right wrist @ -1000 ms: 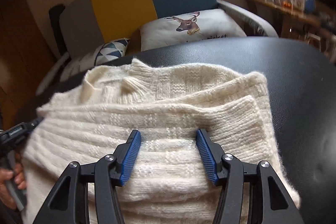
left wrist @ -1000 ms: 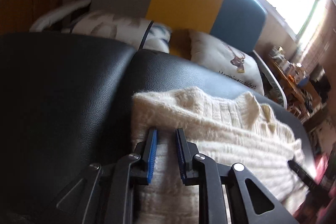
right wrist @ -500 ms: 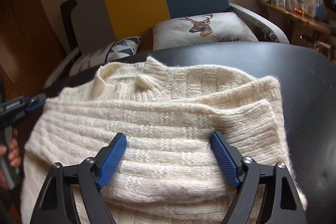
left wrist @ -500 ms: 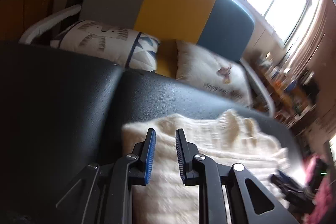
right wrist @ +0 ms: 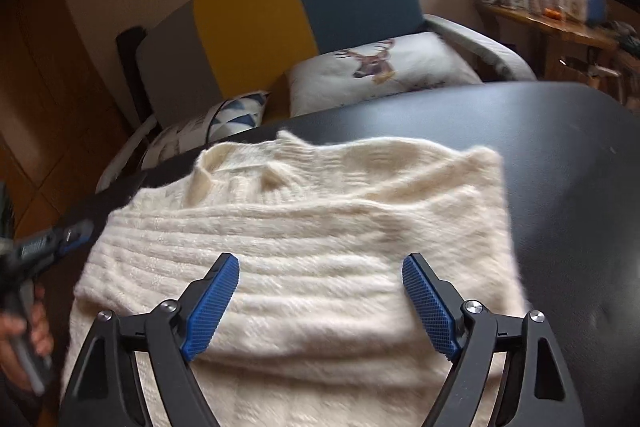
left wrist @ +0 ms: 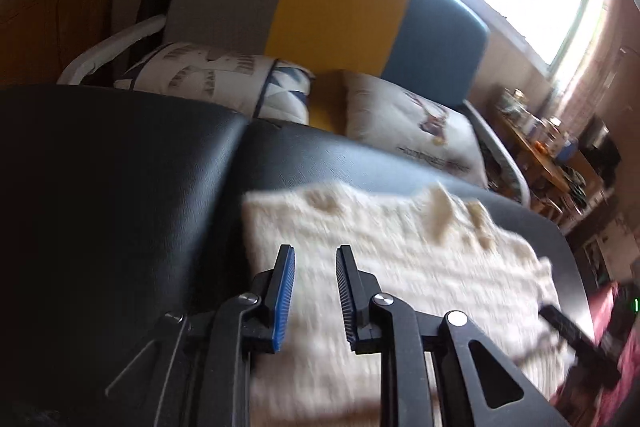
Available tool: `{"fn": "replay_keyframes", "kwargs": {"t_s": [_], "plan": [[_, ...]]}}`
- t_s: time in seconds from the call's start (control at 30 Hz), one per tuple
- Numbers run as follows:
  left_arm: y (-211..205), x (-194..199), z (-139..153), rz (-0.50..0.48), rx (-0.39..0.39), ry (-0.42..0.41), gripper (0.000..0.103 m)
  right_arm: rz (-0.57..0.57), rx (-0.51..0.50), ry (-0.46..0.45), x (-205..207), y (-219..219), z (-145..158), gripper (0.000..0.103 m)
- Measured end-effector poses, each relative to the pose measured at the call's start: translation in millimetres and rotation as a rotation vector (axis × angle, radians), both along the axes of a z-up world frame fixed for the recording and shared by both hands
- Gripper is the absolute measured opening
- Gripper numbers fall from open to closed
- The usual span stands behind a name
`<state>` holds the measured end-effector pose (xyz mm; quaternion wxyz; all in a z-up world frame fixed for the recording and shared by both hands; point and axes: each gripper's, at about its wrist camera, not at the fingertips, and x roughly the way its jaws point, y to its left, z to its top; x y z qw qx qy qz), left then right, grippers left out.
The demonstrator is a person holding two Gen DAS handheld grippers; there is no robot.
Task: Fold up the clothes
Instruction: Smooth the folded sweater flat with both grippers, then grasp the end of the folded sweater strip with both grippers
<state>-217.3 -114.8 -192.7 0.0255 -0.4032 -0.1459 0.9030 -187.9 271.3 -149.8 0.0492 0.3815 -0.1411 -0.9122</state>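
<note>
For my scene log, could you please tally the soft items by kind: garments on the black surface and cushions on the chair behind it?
Cream knitted sweater on the black surface: 1
Cushions on the chair: 2 (deer-print cushion, triangle-print cushion)
Total: 3

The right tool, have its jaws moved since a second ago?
Yes. The right tool has spread its jaws wider: against the cream sweater, both pads now sit further apart, holding nothing.
</note>
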Motion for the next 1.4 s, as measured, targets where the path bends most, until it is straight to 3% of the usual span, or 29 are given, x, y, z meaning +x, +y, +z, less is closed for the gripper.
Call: {"fn": "replay_keyframes", "kwargs": {"t_s": [0.17, 0.3, 0.43, 0.73, 0.93, 1.03, 1.1, 1.27, 1.4], "plan": [[13, 16, -25, -0.014, -0.083, -0.009, 0.024, -0.015, -0.038, -0.046, -7, 11, -13, 0.087], [8, 16, -14, 0.007, -0.041, -0.064, 0.024, 0.014, -0.021, -0.064, -1, 5, -7, 0.089], [-3, 53, -3, 0.019, 0.032, -0.07, 0.024, 0.038, -0.157, -0.024, 43, 16, 6, 0.089], [-41, 166, -25, 0.094, 0.177, -0.133, 0.024, -0.033, -0.344, -0.08, 178, 83, -12, 0.089], [-54, 220, -36, -0.01, 0.247, -0.147, 0.027, -0.064, -0.533, -0.072, 251, 126, -32, 0.089], [-53, 238, -40, -0.07, 0.271, -0.147, 0.029, -0.018, -0.647, -0.077, 257, 129, -40, 0.089], [-52, 245, -41, -0.114, 0.302, -0.143, 0.032, 0.077, -0.743, -0.105, 251, 118, -48, 0.089], [-55, 257, -46, -0.151, 0.403, -0.134, 0.036, 0.172, -0.779, -0.114, 238, 89, -54, 0.089], [-48, 262, -46, -0.159, 0.374, -0.104, 0.036, 0.187, -0.75, -0.111, 237, 85, -54, 0.089]]}}
